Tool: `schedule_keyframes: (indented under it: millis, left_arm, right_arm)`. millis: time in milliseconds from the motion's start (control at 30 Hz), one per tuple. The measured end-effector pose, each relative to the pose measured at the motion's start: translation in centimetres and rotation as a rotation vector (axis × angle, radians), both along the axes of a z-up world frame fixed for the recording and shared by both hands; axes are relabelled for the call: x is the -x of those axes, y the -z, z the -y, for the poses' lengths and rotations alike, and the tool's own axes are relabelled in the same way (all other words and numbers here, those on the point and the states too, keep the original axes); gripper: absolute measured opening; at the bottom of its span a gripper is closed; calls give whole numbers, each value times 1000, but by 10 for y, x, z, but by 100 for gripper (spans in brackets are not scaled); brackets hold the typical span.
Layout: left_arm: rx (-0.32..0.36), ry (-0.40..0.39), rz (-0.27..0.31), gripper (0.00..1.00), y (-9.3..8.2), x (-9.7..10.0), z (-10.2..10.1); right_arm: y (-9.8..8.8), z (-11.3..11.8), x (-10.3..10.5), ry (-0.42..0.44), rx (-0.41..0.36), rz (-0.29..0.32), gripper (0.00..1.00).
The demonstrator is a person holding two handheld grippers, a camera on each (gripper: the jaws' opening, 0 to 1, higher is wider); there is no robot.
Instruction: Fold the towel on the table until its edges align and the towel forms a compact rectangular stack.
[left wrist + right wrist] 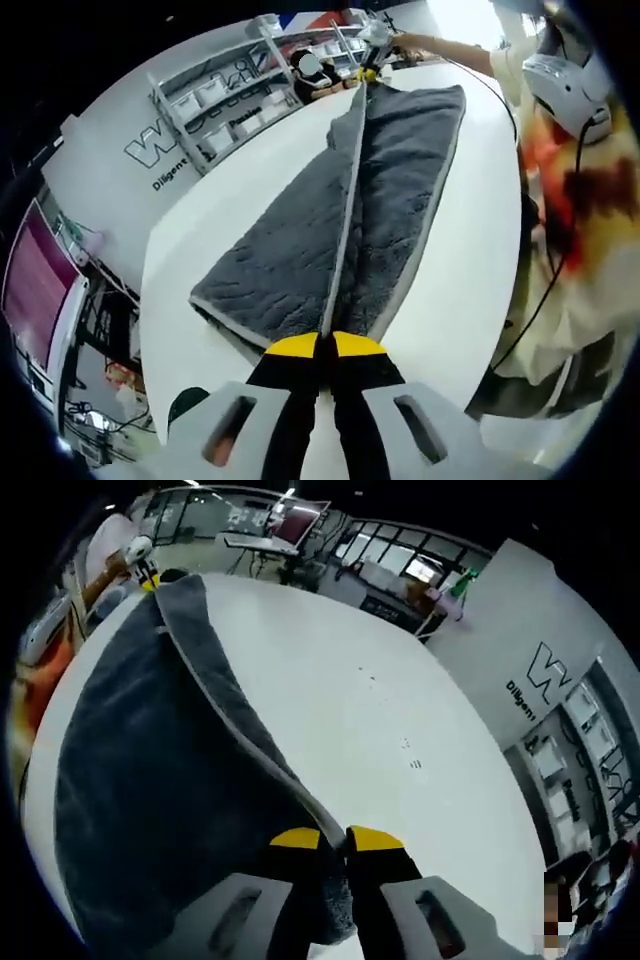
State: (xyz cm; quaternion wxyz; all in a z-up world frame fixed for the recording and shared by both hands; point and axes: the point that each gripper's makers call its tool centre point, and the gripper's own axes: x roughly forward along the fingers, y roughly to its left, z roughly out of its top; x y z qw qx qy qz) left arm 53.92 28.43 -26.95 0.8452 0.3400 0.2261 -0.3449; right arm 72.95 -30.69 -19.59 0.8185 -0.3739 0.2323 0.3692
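The left gripper (326, 345) pinches the grey towel (300, 250) edge. The right gripper (335, 838) clamps the opposite end, edge raised taut over the white table (380, 710).

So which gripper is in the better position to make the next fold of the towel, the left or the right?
Neither clearly. The left gripper and the right gripper are each shut on the grey towel, one at each end of the same raised edge, held taut above the white table. They should probably move together.
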Motion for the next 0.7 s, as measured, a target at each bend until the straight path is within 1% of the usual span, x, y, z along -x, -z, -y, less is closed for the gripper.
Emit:
schedule_keyframes:
  millis: [67, 167, 233, 300, 367, 433, 500, 567, 667, 700]
  left_arm:
    - [2, -2, 12, 2, 0, 0, -1]
    - [37, -10, 25, 2, 0, 0, -3]
    - [54, -20, 29, 2, -1, -2, -2]
    - [56, -27, 32, 2, -2, -3, -2]
    - [14, -40, 57, 2, -5, -3, -5]
    - [-4, -45, 69, 2, -7, -4, -7]
    - [-12, -46, 72, 2, -9, -5, -8]
    - [-24, -41, 76, 2, -10, -4, -9]
    - [-37, -52, 103, 2, -21, -4, -14]
    - [-38, -54, 107, 2, -23, -4, -15]
  right_arm:
    - [1, 0, 11, -2, 6, 15, 5]
    - [3, 5, 32, -14, 46, 33, 5]
    - [0, 8, 47, -14, 43, 54, 5]
    - [-2, 10, 59, -17, 35, 63, 5]
    - [-6, 15, 71, -10, 30, 76, 5]
    - [-11, 14, 84, -9, 1, 96, 5]
    - [-13, 12, 100, -23, -10, 102, 5]
    - [-11, 12, 115, -30, -4, 103, 5]
    - [-3, 13, 138, -38, 23, 92, 5]
    - [-1, 14, 143, -36, 25, 88, 5]
